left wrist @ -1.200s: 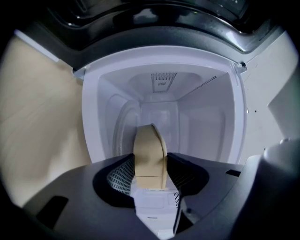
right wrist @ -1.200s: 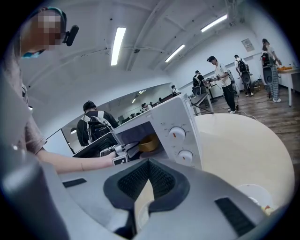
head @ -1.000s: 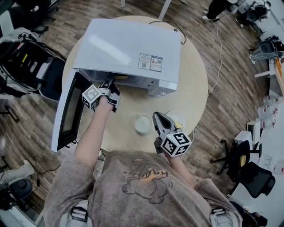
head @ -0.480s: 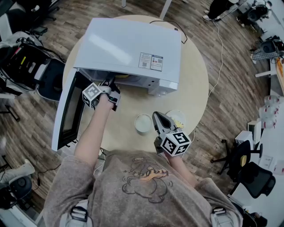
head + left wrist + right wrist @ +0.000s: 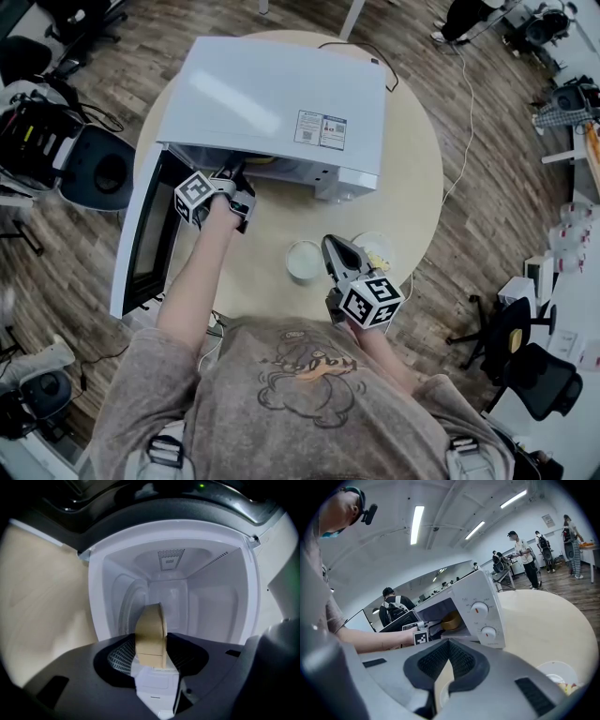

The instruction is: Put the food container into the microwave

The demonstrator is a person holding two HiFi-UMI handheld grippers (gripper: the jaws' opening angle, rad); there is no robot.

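Change: over the last second the left gripper (image 5: pixel 232 175) has barely shifted. It stays at the mouth of the boxy white microwave (image 5: pixel 272 103) in the upper middle of the head view, and nothing on the counter has moved.
Left gripper: clamped on the rim of the tan paper food container (image 5: pixel 151 632), which shows edge-on between its jaws in the left gripper view.
Food container: just past the threshold of the white cavity, towards its left front. Whether it rests on the cavity floor cannot be told.
Meaning for the task: the carry looks finished. Setting the container down, letting go and backing out seem to remain, and the pause reads as settling before release.
Right gripper (image 5: pixel 331 246): jaws together on nothing, hanging over the lower middle of the counter.
Door: the dark-windowed microwave door (image 5: pixel 145 239) stands swung fully out at the left of the frame, just beside the person's left forearm.
Edges: the door frame lies close on the left of the container, and the two-knob control panel (image 5: pixel 485 620) bounds the opening on the right.
Open room: the cavity is bare behind and to the right of the container, so there is space to go deeper and a straight path back out.
Counter: on the round beige counter (image 5: pixel 412 169), a white round disc (image 5: pixel 303 262) and a clear round tub (image 5: pixel 377 249) lie near the right gripper, well apart from the opening.
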